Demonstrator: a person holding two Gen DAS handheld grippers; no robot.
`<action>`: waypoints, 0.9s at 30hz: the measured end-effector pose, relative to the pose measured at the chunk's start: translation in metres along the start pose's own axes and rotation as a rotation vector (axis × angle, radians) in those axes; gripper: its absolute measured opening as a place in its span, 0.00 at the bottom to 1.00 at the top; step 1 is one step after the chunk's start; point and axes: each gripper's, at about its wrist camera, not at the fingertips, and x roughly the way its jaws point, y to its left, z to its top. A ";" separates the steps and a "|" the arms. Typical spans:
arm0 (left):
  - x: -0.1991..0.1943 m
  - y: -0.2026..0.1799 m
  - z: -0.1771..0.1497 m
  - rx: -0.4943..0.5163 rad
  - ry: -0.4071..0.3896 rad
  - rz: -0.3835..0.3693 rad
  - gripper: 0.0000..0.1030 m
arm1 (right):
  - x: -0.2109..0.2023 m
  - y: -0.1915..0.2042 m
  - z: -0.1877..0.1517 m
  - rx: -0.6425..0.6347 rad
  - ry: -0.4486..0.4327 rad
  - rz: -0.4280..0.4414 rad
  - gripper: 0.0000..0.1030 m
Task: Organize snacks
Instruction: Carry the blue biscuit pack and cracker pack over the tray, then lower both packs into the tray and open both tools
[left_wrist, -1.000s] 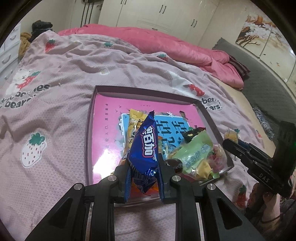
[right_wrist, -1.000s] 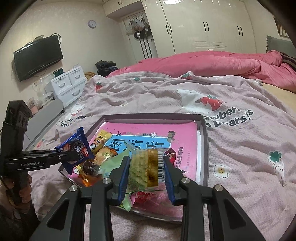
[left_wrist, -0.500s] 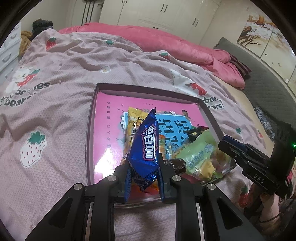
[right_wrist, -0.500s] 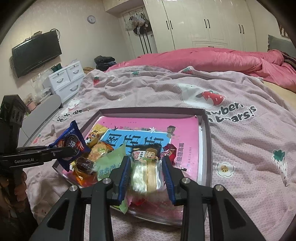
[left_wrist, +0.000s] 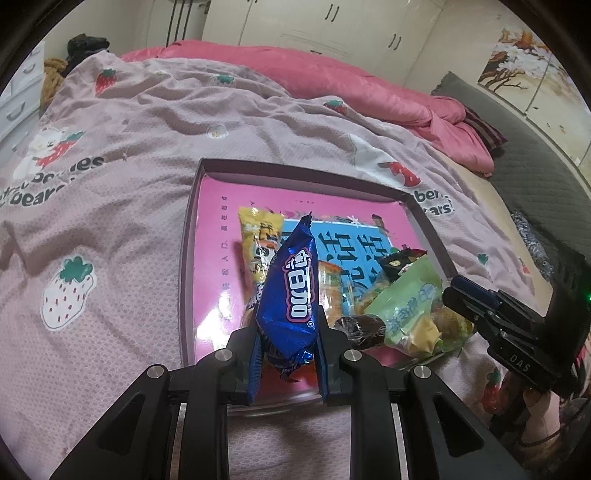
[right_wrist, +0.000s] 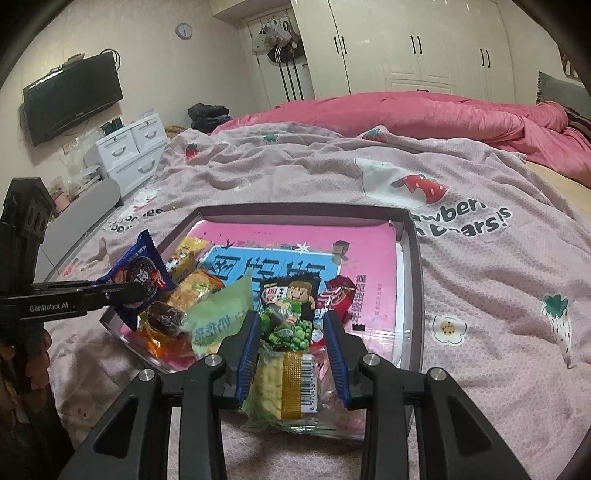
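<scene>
A shallow pink tray with a dark rim lies on the bed and holds several snack packets. My left gripper is shut on a blue cookie packet, held upright over the tray's near edge; it also shows in the right wrist view. My right gripper is shut on a green pea snack packet above the tray's near edge, with a clear yellow packet lying under it. Green, yellow and orange packets lie in the tray.
The tray sits on a pink strawberry-print blanket. A bright pink duvet is bunched at the back. White drawers and a wall TV stand to the left, wardrobes behind.
My right gripper drew back toward the tray's near edge, and the packet between its fingers turned from its barcode side to its green cartoon face. My left gripper barely moved with the blue packet.
</scene>
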 end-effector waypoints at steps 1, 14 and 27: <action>0.000 0.001 0.000 -0.003 0.001 -0.001 0.23 | 0.001 0.000 0.000 0.001 0.002 0.002 0.35; 0.002 0.002 0.000 -0.007 0.009 0.022 0.31 | 0.001 -0.003 -0.001 0.005 -0.005 -0.005 0.35; -0.007 -0.003 0.002 0.021 -0.012 0.041 0.39 | -0.001 -0.003 0.000 0.009 -0.010 -0.006 0.35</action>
